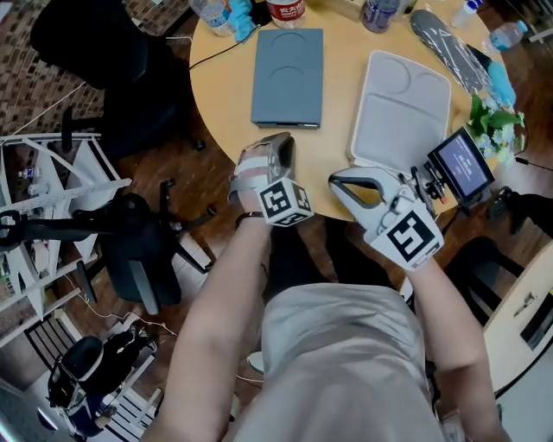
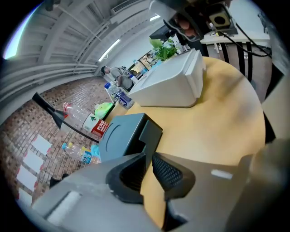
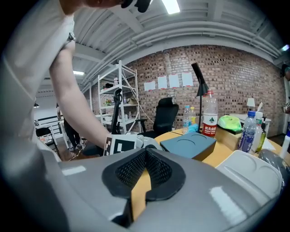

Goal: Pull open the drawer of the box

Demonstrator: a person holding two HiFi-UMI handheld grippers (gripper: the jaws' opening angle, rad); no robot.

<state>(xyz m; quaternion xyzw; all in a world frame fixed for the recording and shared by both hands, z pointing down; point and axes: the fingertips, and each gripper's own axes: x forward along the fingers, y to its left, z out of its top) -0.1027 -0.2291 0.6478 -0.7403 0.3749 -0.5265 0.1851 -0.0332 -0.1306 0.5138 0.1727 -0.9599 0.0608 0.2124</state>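
The blue-grey box [image 1: 287,76] lies flat on the round wooden table [image 1: 225,82], its near end facing me. My left gripper [image 1: 282,141] hovers at the table's near edge, just short of that end. In the left gripper view the box [image 2: 118,136] shows its dark front panel [image 2: 152,132] right beyond the fingertips; the left gripper [image 2: 148,156] has a narrow gap between its pads and nothing pressed in it. My right gripper [image 1: 335,183] hangs off the table edge to the right, its pads meeting at the tips in the right gripper view [image 3: 145,153], holding nothing.
A white moulded tray [image 1: 399,108] lies to the right of the box. Bottles [image 1: 287,10] stand along the far edge. A small screen [image 1: 462,164] and a plant [image 1: 494,121] sit at the right rim. Black office chairs [image 1: 138,250] and a white rack [image 1: 52,190] stand left.
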